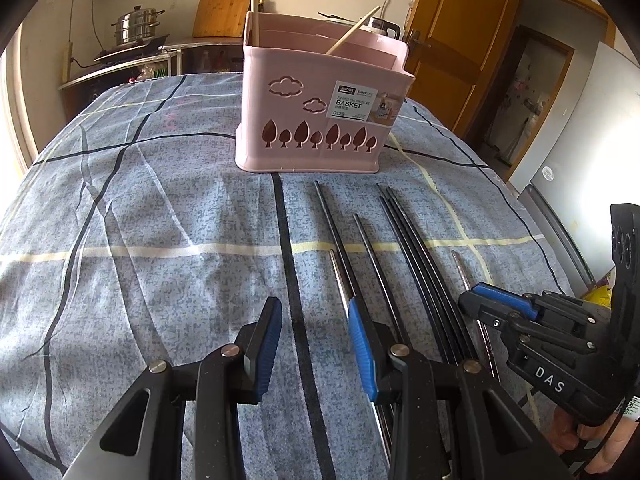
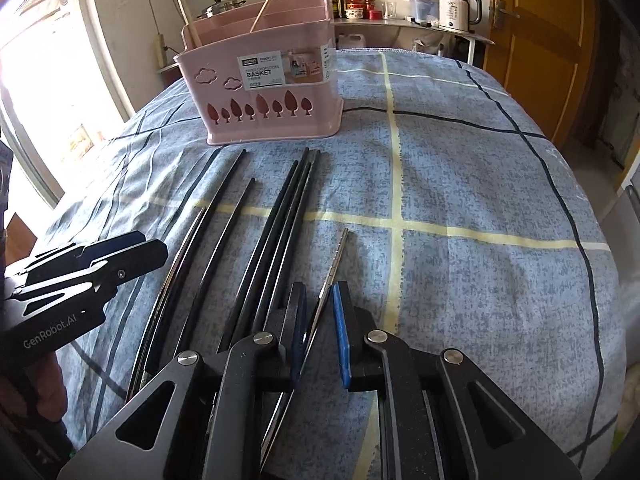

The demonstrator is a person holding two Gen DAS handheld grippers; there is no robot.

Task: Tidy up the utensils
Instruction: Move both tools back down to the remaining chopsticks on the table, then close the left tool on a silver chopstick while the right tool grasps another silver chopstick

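Right under our lenses sit the two grippers. Our left gripper (image 1: pixel 316 344) hangs partly open over the cloth (image 1: pixel 160 220), nothing between its blue pads, with a steel chopstick (image 1: pixel 340 280) just off its right finger. Our right gripper (image 2: pixel 318 336) is narrowed almost to closing around the other steel chopstick (image 2: pixel 334 264), which runs up between the pads; whether the pads actually pinch it yet, we can't quite tell, as a sliver of gap shows on one side.

Now the score. Up at the far end stands the pink basket (image 1: pixel 320 120), and only two wooden chopsticks (image 1: pixel 352 36) lean inside its compartments. Everything else is waiting: black chopsticks (image 1: pixel 404 240) lie in a loose row on the cloth between us and the basket, some bunched together and touching, two lying apart to the left.

So we judge this early going: two pieces filed, the bulk left, and the steel one on the right looks like our next candidate.
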